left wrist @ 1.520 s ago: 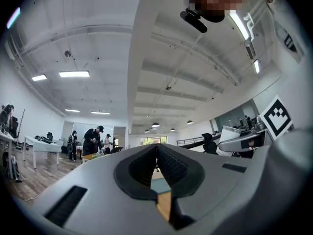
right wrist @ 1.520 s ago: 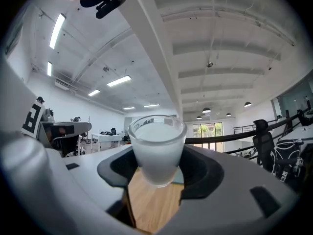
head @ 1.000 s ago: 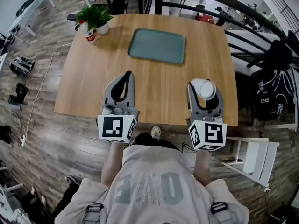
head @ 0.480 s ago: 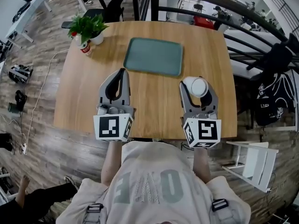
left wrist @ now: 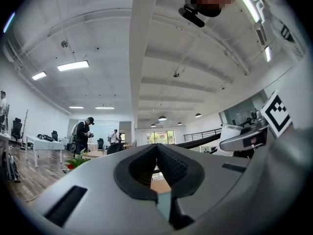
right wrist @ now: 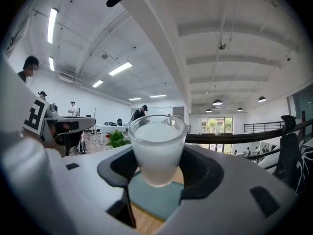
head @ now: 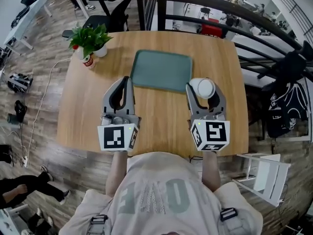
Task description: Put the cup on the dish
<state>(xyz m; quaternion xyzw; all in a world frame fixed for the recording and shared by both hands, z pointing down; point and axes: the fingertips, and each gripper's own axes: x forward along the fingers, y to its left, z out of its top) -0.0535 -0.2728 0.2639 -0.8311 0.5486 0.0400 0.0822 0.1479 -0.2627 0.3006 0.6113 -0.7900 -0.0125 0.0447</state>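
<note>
The right gripper (right wrist: 159, 173) is clamped on the cup (right wrist: 157, 148), a frosted white tumbler that stands upright between the dark jaw pads, its rim well above them. Past the cup's base lies the teal surface of the dish (head: 161, 70), with a strip of wooden counter (head: 85, 104) at the nearest edge. In the head view, the cup sits in the gripper at the dish's near right corner; whether its base touches anything cannot be told. The left gripper (left wrist: 156, 153) is clenched with nothing in it, its two ribbed pads meeting along a centre line, and it hangs over bare counter just off the dish's near left corner. Each gripper carries a cube with square markers at its rear, close to the person's torso. The dish is a flat rectangular tray lying on the far half of the counter. A potted plant (head: 90, 35) stands at the far left corner. A white chair (head: 264, 168) stands on the floor to the right.
</note>
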